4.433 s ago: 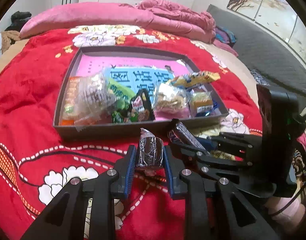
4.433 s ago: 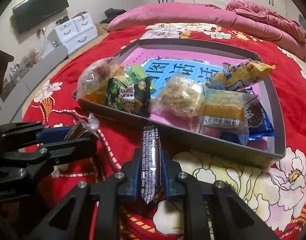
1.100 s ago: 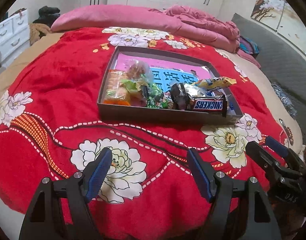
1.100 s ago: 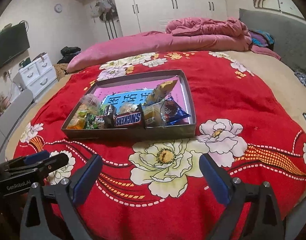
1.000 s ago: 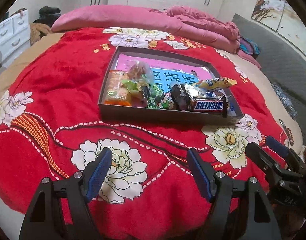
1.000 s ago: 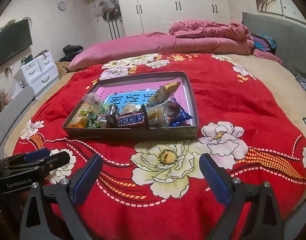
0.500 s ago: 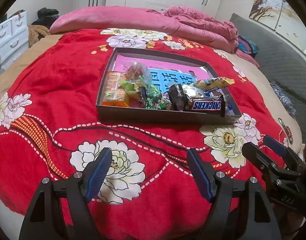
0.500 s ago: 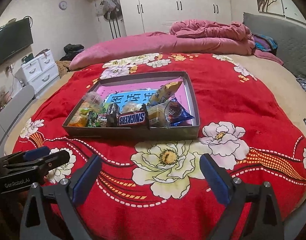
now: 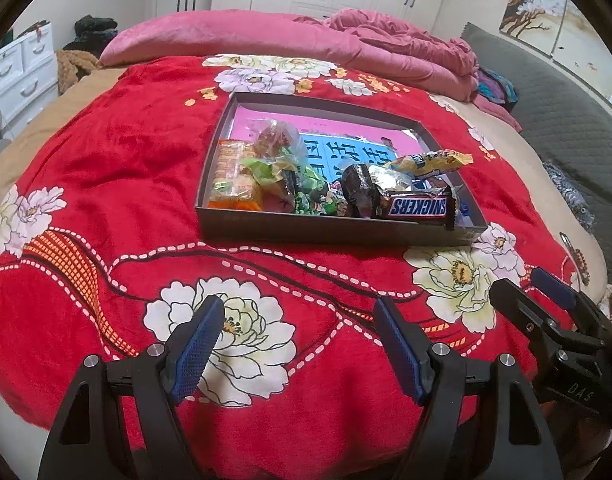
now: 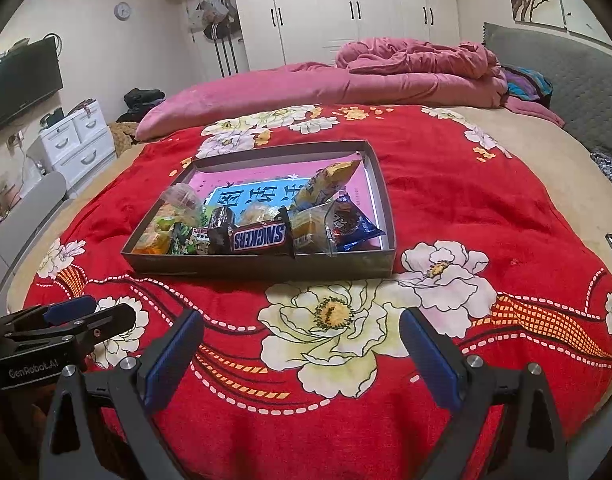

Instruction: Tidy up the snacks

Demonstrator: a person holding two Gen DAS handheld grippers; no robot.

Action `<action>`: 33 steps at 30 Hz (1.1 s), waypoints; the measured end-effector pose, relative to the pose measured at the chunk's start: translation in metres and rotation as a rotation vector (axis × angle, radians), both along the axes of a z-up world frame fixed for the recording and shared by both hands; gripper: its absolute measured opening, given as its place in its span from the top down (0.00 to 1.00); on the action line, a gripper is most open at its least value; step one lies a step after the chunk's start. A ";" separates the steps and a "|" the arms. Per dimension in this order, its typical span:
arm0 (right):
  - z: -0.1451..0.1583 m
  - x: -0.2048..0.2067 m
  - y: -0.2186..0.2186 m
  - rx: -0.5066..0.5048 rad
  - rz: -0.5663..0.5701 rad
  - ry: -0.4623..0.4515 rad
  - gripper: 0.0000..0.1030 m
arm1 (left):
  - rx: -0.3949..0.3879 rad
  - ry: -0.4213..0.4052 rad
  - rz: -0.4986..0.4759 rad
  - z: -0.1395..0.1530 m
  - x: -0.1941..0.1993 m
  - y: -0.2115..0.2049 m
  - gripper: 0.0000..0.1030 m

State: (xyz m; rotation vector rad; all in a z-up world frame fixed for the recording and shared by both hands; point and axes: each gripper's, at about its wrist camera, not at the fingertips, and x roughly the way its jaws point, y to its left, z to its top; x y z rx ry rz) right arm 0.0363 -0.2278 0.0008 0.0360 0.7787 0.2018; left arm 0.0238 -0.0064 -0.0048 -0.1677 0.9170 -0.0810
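Note:
A shallow grey box [image 9: 262, 230] [image 10: 266, 266] lies on the red flowered blanket and holds several wrapped snacks along its near side. Among them are a Snickers bar [image 9: 420, 207] [image 10: 260, 237], a dark wrapped cake [image 9: 356, 190], green packets [image 9: 306, 196], an orange packet [image 9: 232, 176] and a yellow packet [image 9: 430, 160] [image 10: 326, 182]. My left gripper [image 9: 298, 344] is open and empty, low over the blanket well in front of the box. My right gripper [image 10: 302, 354] is open and empty, also in front of the box.
The red blanket [image 9: 106, 184] covers a round bed with a pink duvet [image 10: 386, 76] at the far side. White drawers [image 10: 76, 140] and a TV [image 10: 22, 80] stand at the left. A grey headboard [image 10: 566, 76] is at the right. White wardrobes [image 10: 346, 12] line the back wall.
Earlier each gripper was shut on a snack beside the box; now both snacks lie in the box and both grippers are open and pulled back. Over the last second, little moves.

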 end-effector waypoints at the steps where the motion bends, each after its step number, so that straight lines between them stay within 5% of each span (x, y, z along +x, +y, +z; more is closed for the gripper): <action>1: 0.000 0.000 0.000 -0.001 0.000 0.001 0.04 | 0.003 0.002 0.000 0.000 0.000 0.000 0.24; 33: -0.002 0.005 -0.005 0.008 -0.023 0.009 0.04 | 0.029 -0.039 0.009 0.007 -0.003 -0.002 0.24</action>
